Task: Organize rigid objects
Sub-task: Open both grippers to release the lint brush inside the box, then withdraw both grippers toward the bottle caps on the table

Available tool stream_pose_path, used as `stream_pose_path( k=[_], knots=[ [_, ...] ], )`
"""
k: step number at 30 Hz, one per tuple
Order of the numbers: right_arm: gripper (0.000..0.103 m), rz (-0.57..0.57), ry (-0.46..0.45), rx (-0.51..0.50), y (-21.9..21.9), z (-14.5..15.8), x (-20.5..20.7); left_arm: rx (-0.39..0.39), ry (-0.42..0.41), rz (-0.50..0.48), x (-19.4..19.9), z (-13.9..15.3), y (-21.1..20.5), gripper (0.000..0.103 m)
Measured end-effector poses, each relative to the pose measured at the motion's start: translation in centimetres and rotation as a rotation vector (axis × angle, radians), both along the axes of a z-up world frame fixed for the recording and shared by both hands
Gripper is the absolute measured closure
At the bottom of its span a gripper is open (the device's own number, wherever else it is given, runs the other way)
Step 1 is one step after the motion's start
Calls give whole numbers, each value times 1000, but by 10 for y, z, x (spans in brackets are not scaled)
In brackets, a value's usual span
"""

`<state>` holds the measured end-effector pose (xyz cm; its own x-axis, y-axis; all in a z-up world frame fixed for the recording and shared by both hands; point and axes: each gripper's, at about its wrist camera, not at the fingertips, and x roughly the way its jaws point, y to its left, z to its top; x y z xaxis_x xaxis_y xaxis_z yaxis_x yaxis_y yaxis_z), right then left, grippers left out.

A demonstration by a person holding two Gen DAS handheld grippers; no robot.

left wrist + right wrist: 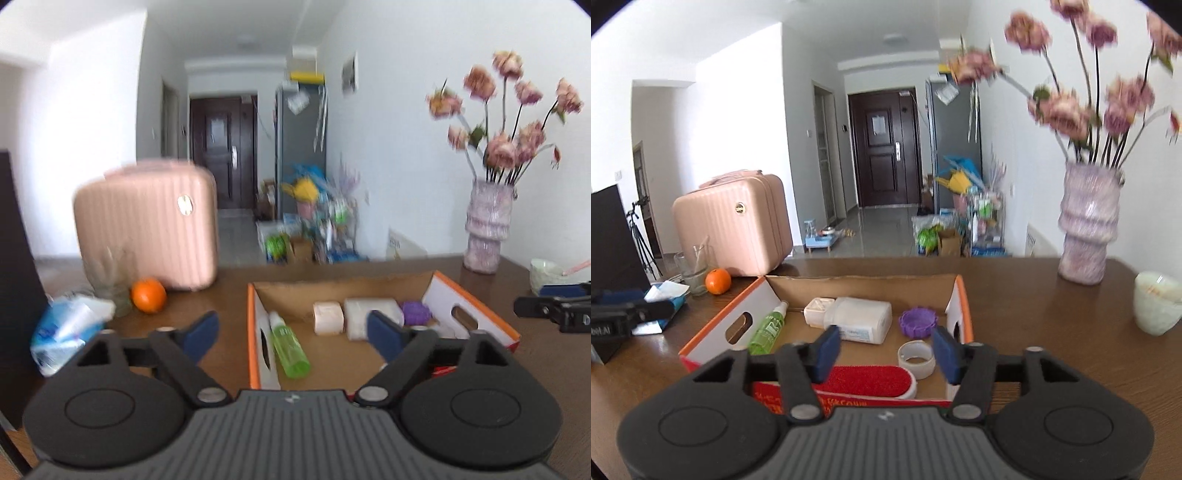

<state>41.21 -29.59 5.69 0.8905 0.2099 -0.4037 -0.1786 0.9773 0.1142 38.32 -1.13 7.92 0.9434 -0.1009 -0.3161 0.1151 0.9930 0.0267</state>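
Orange-rimmed box (966, 295) half full, left gripper (291, 334) wide open, empty, right gripper (884, 352) likewise.

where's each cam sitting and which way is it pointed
Left wrist: on the left tongs, facing down the table toward the hallway, over the box's left side; its own open blue pads show, and the right tongs at the right edge.
Right wrist: on the right tongs, over the box's near right part, facing the same way; open pads show.
Shared: box, green bottle, suitcase, orange, vase.
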Motion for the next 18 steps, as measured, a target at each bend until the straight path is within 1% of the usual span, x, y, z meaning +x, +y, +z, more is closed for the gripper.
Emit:
stream_pose_path(
  k=[1,2,3,4,5,6,8,12,18],
  knots=[
    [24,-3,-28,-17,1,2,-9,3,-35,0,-9,1,-1,2],
    [16,-2,-69,-36,2,3,-19,10,-72,7,-18,2,-2,0],
    [4,-1,-118,-54,3,3,-29,25,-105,20,-26,2,-4,0],
    [0,-2,-166,-70,4,3,-40,45,-131,30,-35,2,-7,0],
    [0,-3,-204,-82,4,1,-48,63,-146,35,-42,2,-9,0],
    [0,-6,-223,-94,4,0,-54,71,-151,34,-48,2,-10,0],
    [0,-11,-209,-98,6,0,-61,62,-147,31,-57,3,-10,0],
    [0,-9,-212,-53,3,3,-75,51,-153,32,-72,6,-10,0],
    [0,-3,-226,-53,6,9,-100,27,-144,34,-94,6,-5,0]
  ],
)
